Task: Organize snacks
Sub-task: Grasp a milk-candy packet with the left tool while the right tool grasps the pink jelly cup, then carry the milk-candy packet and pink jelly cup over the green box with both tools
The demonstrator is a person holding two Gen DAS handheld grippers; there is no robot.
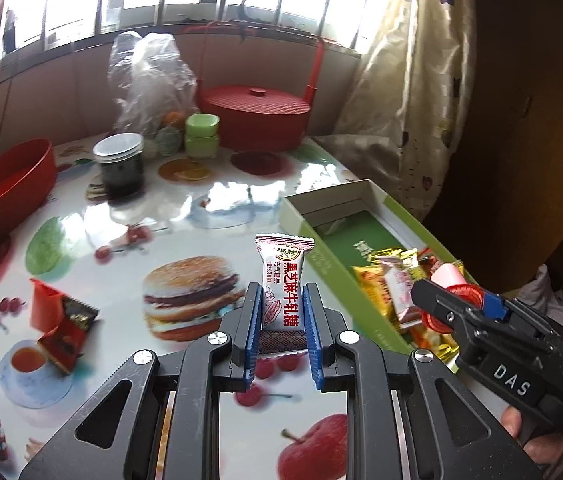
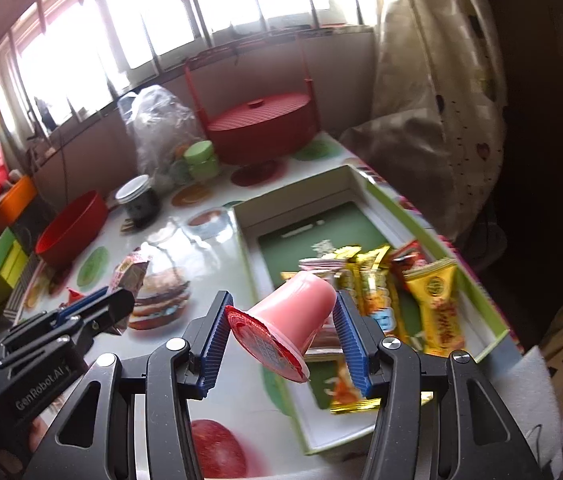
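Two grippers each carry a snack above the glossy food-print table (image 1: pixel 209 216). The left gripper (image 1: pixel 281 332) is clamped on a white nougat candy (image 1: pixel 283 280), its blue pads pressing the lower half of the wrapper so that the candy stands upright between them, red lettering facing the camera. The right gripper (image 2: pixel 281 336) pinches a pink jelly cup (image 2: pixel 293 312), which lies tilted with its red foil lid toward the lens and its base pointing at the open green box (image 2: pixel 249 248). The cup hangs over the box's near left edge.

Inside the box, several wrapped snacks (image 2: pixel 433 304) in gold, yellow and red lie crowded toward the nearer end, while the far end shows bare green floor. In the left wrist view the box (image 1: pixel 301 216) sits just right of the held candy.

One red wrapper (image 1: pixel 67 326) remains on the table at the left, beside a printed teacup. Farther back stand a red bowl (image 1: pixel 5 188), a dark jar (image 1: pixel 119 164), a green jar (image 1: pixel 201 134), a clear plastic bag (image 1: pixel 145 76) and a red lidded basket (image 1: pixel 257 116).
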